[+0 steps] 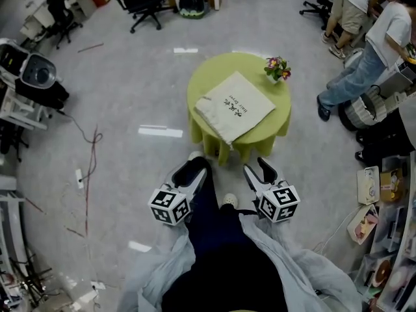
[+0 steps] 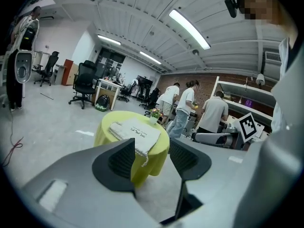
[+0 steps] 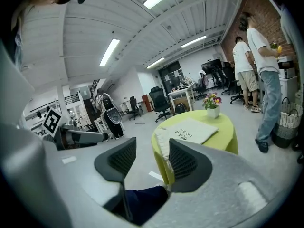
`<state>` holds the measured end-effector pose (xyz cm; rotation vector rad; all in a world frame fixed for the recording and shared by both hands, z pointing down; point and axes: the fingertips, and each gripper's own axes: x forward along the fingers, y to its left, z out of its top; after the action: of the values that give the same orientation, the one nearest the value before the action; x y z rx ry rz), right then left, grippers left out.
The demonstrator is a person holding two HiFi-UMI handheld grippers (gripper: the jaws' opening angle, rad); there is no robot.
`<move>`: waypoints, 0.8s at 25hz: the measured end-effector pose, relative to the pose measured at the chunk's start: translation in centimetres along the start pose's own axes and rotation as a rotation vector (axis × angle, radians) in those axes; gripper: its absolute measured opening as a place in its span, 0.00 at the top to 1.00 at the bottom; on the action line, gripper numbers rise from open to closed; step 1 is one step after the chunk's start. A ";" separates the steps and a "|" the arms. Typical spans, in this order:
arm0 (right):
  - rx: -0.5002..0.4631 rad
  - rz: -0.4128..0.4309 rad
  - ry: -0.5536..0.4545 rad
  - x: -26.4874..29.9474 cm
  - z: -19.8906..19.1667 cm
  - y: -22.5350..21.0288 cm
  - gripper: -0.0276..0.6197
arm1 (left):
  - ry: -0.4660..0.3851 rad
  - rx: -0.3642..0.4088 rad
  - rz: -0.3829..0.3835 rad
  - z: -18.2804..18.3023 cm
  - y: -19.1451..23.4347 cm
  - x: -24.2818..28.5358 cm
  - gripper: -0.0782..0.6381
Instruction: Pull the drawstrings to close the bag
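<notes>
Trouble would most likely come from the reach. Both grippers hang short of the table (image 1: 276, 130), so a hurried move could snag the cloth draped over the table instead of a cord. That would drag the bag (image 1: 234, 107) toward the near edge of the table or off it. Pulling only one cord, or pulling both the same way, would slide the whole bag across the table rather than cinch its mouth. A hard tug could also push the bag into the small flower pot (image 1: 277, 68) at the far edge of the table and tip it.

The left gripper (image 1: 193, 169) and right gripper (image 1: 260, 171) both have their jaws standing apart, with nothing between the pads. The bag lies flat on the table, well apart from both grippers and ahead of them, with its gathered mouth toward the near edge. What looks like a drawstring (image 2: 142, 158) hangs over that near edge, though it is too thin to be sure. It is nearer the left gripper's line than the right's.
</notes>
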<state>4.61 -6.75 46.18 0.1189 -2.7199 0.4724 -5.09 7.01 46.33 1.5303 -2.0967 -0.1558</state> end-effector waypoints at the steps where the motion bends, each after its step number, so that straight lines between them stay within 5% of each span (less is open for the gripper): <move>1: 0.002 -0.006 0.000 0.5 0.0 -0.4 0.63 | 0.002 0.002 -0.004 0.1 0.4 0.5 0.57; 12: 0.024 -0.117 -0.024 7.9 4.1 -4.0 0.64 | 0.048 0.050 -0.121 5.5 6.5 8.9 0.57; 20: 0.047 -0.234 -0.069 12.4 9.0 -5.9 0.64 | 0.139 0.178 -0.244 11.6 10.7 15.1 0.57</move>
<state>-9.16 -15.57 44.83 0.4685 -2.7157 0.4711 -22.94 -5.47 45.95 1.8447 -1.8525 0.0505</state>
